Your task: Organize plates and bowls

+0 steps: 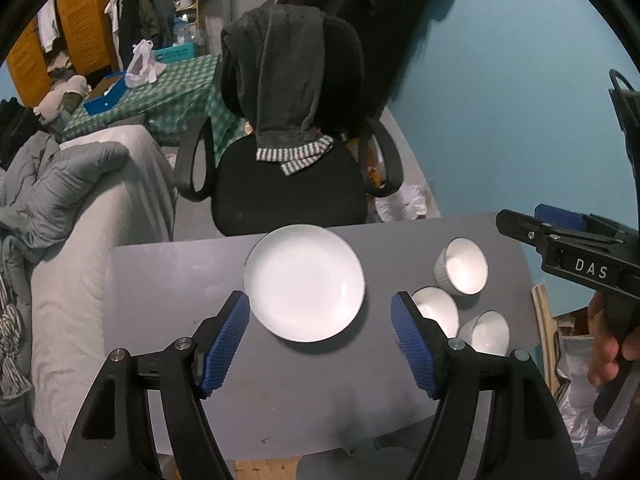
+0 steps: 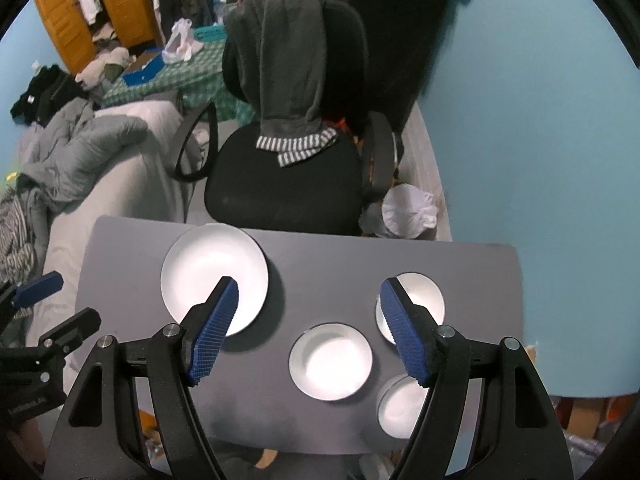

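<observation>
White crockery is all you have to sort: one plate [image 1: 304, 282] and three bowls on the grey bench [image 1: 168, 280], nothing stacked yet. Your left tool [image 1: 320, 316] hangs above the bench with its blue pads spread wide and nothing between them; the plate lies just ahead of it, centred between the fingers. The three bowls sit off to that tool's right side.

Your right tool [image 2: 308, 304] is also spread and empty, held above the bench. The middle bowl [image 2: 331, 360] lies between its fingers, a little nearer you than the tips. The far bowl [image 2: 420, 296] sits behind its right finger, and the near bowl [image 2: 400, 408] lies under that same finger, close to the bench's near edge. The plate is off to this tool's left, partly behind the left finger.

This looks like the very start: both tools hovering, choosing a first piece. A fair next move would be to lower the right tool onto the rim of the middle bowl, pinching one wall, then nest it in a neighbour. The rims are thin and glazed, so grip squarely or the bowl may slip. Mind the near bowl by the edge; a nudge could tip it off.
</observation>
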The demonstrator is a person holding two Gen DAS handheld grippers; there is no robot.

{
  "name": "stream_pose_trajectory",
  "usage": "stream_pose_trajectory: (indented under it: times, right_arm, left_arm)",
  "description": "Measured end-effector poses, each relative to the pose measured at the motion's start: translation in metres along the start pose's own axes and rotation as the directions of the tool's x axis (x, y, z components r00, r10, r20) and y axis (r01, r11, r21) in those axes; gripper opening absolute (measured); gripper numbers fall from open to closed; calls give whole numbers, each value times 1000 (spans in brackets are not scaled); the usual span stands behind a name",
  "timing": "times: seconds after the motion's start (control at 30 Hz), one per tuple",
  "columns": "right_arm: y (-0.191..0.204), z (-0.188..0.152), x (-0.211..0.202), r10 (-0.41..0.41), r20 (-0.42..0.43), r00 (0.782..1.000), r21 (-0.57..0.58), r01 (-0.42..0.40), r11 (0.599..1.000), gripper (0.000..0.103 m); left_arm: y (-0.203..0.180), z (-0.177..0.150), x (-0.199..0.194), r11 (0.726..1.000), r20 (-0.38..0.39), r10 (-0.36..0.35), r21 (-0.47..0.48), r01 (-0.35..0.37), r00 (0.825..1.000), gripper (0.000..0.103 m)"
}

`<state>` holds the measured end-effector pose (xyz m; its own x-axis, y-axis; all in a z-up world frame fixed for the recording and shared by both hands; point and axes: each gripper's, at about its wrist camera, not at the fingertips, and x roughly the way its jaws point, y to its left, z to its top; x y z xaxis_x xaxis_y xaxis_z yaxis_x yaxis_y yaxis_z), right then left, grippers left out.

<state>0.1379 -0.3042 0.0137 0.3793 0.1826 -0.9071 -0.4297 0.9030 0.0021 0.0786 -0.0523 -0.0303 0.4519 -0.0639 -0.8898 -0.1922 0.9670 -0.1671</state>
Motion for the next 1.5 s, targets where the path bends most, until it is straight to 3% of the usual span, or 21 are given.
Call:
stream_pose_trajectory:
  times: [0.47, 1.5]
  right_arm:
    - [-58, -14, -38, -57, 63, 996, 168, 45, 985, 73]
    - [-164, -72, -69, -182, 7, 983, 424, 162, 891, 73]
  left_arm:
    - [-46, 21, -14, 994, 34, -78, 81, 75, 996, 75]
    - [-172, 44, 18, 923, -75, -226, 301, 239, 971, 75]
